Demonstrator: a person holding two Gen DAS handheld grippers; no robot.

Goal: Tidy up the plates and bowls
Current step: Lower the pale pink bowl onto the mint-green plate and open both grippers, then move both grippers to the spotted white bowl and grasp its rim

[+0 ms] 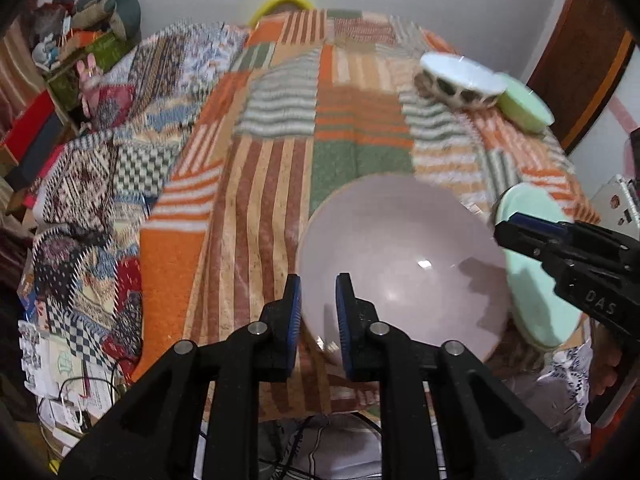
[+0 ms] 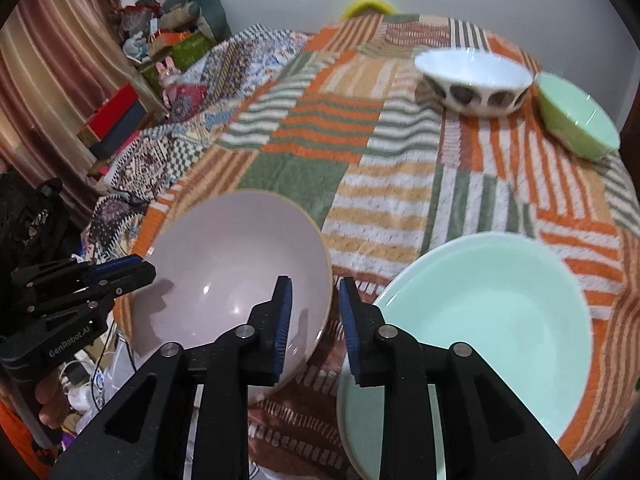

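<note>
A pale pink plate (image 1: 400, 248) (image 2: 232, 256) lies on the striped patchwork bedspread (image 1: 272, 184) near its front edge. My left gripper (image 1: 318, 308) straddles the plate's left rim, jaws slightly apart, pads not pressing. My right gripper (image 2: 314, 308) straddles the plate's right rim in the same way, a narrow gap on each side. Each gripper shows in the other's view: the right gripper (image 1: 502, 228) and the left gripper (image 2: 146, 268). A mint plate (image 2: 480, 312) (image 1: 536, 292) lies just right of the pink one. Far right stand a white bowl with dark ovals (image 2: 472, 80) (image 1: 460, 76) and a green bowl (image 2: 576, 116) (image 1: 524, 102).
Left of the bed a patterned quilt (image 1: 100, 184) hangs over the edge, with stacked boxes (image 2: 116, 120) and soft toys (image 2: 192, 8) behind it. Cables and papers (image 1: 72, 380) lie on the floor at the lower left. A yellow rim (image 1: 284, 0) peeks over the far edge.
</note>
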